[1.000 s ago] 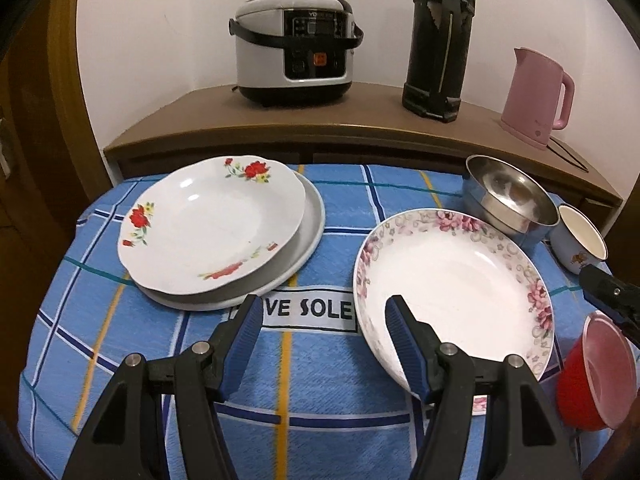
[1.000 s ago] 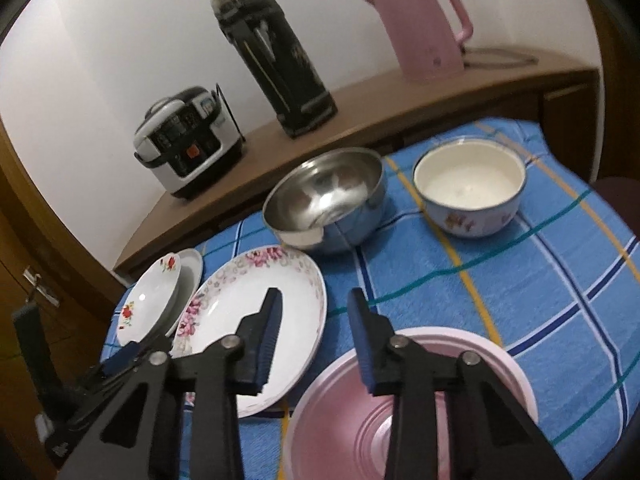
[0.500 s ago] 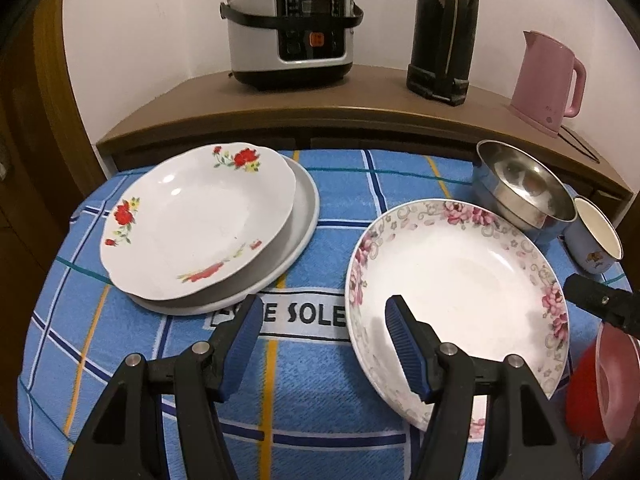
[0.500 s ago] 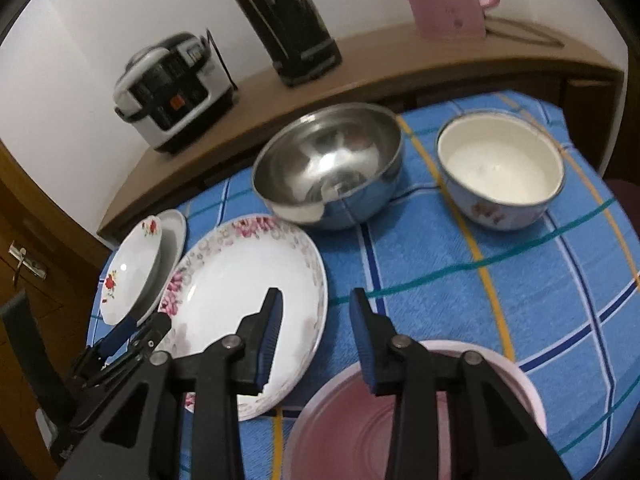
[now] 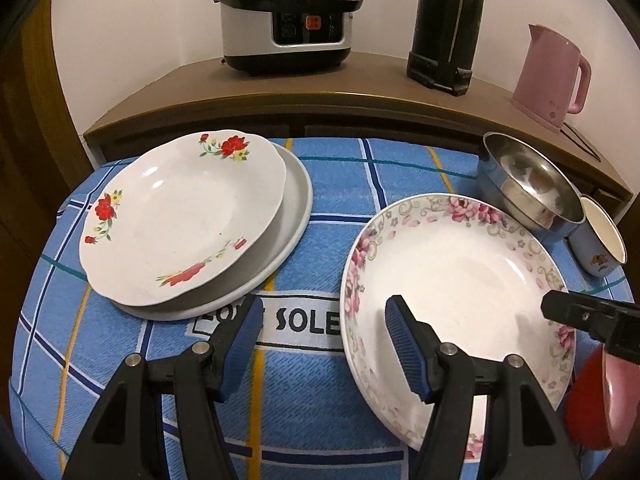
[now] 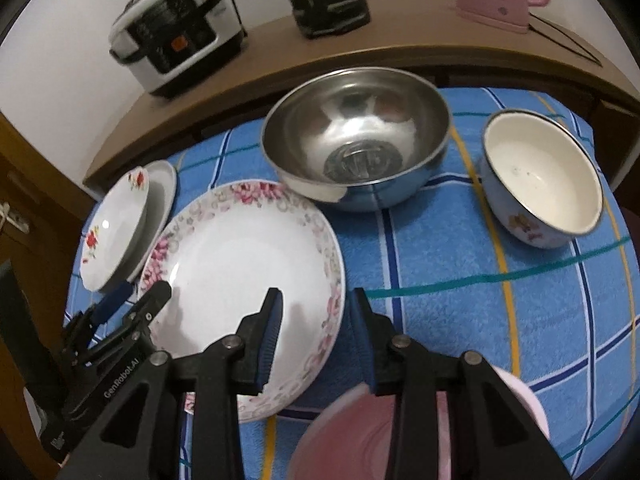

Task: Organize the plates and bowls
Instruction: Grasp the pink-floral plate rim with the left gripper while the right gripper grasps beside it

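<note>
A pink-flowered plate (image 5: 456, 276) (image 6: 248, 264) lies mid-table. A red-flowered plate (image 5: 180, 216) (image 6: 114, 224) sits stacked on a plain grey plate (image 5: 296, 208) at the left. A steel bowl (image 5: 528, 184) (image 6: 356, 136), a blue enamel bowl (image 5: 600, 244) (image 6: 540, 188) and a red-and-pink bowl (image 5: 600, 396) (image 6: 360, 436) stand at the right. My left gripper (image 5: 320, 316) is open, its right finger over the pink-flowered plate's left rim. My right gripper (image 6: 316, 308) is open, straddling that plate's right rim above the pink bowl.
A blue checked cloth (image 5: 312, 392) covers the table. Behind it a wooden shelf (image 5: 320, 84) carries a rice cooker (image 5: 288, 12), a black thermos (image 5: 444, 24) and a pink kettle (image 5: 548, 76). A wooden cabinet (image 6: 24, 216) stands at the left.
Both grippers have moved forward and lower toward the pink-flowered plate. The right gripper has swung left over its right rim. Both stay open.
</note>
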A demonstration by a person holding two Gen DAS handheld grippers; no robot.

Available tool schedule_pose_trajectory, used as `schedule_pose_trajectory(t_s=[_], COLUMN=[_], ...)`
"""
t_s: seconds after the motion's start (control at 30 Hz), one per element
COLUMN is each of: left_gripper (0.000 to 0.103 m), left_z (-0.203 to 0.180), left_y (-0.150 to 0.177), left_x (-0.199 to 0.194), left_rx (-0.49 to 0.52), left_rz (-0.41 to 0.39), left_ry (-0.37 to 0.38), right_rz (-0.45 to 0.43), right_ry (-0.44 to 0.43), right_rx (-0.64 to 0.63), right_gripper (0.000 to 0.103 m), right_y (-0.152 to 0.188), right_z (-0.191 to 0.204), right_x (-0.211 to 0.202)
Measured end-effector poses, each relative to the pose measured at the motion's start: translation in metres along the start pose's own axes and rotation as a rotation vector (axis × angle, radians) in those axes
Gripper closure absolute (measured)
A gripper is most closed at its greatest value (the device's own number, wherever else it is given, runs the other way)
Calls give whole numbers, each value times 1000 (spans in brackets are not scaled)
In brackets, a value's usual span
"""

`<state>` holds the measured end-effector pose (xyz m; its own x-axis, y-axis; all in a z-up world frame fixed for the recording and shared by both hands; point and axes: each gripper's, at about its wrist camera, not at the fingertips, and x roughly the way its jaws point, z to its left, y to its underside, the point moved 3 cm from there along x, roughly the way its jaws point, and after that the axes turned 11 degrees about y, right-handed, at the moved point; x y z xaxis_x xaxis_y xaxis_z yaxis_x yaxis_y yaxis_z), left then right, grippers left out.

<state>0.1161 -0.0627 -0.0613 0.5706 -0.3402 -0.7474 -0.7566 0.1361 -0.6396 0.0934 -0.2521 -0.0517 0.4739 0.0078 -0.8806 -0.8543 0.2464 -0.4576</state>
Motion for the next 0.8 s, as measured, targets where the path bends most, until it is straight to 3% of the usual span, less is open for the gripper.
schedule_pose_trajectory(t_s=[0.33, 0.53, 0.6, 0.8], left_gripper=[37, 48, 59, 61], left_z=[-7, -16, -18, -5], left_y=[0, -1, -1, -6], left_x=[10, 13, 13, 4], left_rx=[20, 46, 50, -5], left_rz=[28, 27, 25, 11], left_ry=[26, 53, 81, 132], right_rz=[60, 56, 59, 81], right_ry=[1, 45, 55, 83], right_rx=[-24, -56, -62, -88], right_gripper=[70, 70, 70, 75], right_y=[-6, -6, -6, -9], right_z=[3, 10, 11, 11], right_x=[8, 11, 13, 17])
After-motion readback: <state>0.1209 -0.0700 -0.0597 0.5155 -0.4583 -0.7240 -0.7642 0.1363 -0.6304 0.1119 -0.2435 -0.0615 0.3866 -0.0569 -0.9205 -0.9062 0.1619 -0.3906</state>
